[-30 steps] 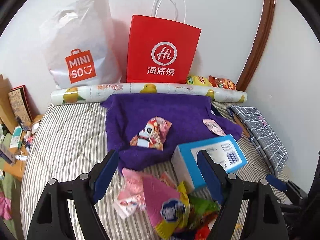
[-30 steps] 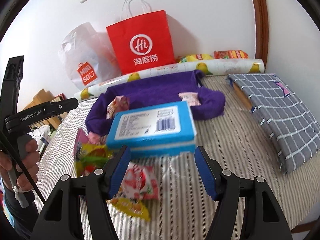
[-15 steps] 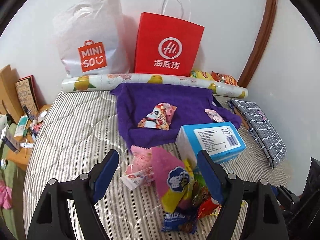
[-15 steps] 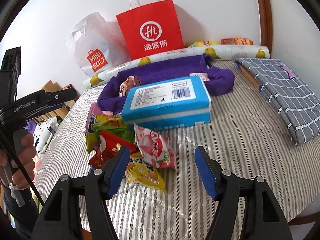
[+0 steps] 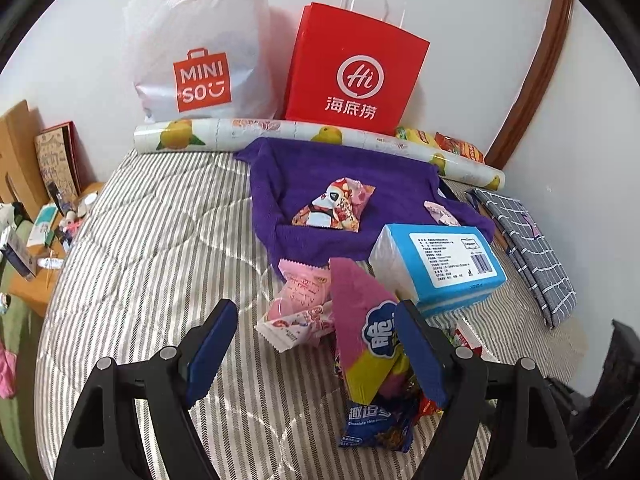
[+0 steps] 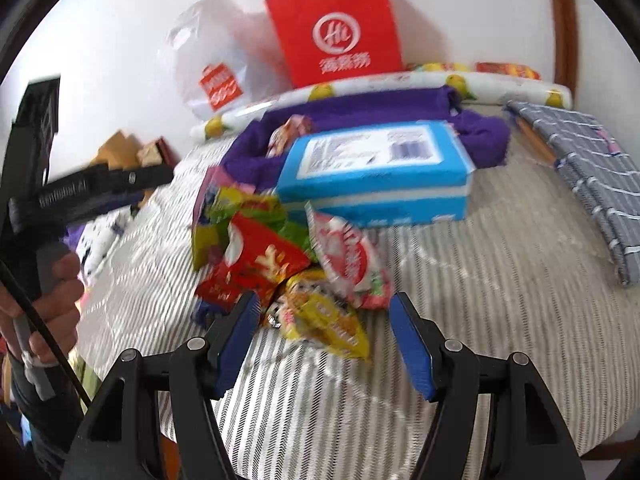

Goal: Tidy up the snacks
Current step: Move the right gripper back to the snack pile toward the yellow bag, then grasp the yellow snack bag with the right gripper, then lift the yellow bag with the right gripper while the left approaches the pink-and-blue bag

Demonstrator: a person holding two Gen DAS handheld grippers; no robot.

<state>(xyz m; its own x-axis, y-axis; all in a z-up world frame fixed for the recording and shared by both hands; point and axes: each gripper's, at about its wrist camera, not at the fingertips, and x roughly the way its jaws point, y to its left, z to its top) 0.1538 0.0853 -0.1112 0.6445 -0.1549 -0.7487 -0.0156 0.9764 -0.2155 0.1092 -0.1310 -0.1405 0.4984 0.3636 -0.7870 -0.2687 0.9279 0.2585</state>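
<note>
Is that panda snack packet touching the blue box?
Apart. In the left wrist view the panda packet lies on the purple cloth, and a strip of that cloth shows plainly between it and the blue box.

Your left wrist view looks forward and steeply down along its jaws at the striped bed, facing the wall behind it. Landmark: the blue tissue box. Here it sits right of centre, with the snack pile just left of it and close under the lens.

Your right wrist view faces the same wall from the box's other side; the blue tissue box lies dead ahead, the pile just in front of it and near. This frame is motion-blurred.

Both views share the box, the pile, the purple cloth behind the box and the red bag beyond. Your left gripper shows far left of the box in the right view.
</note>
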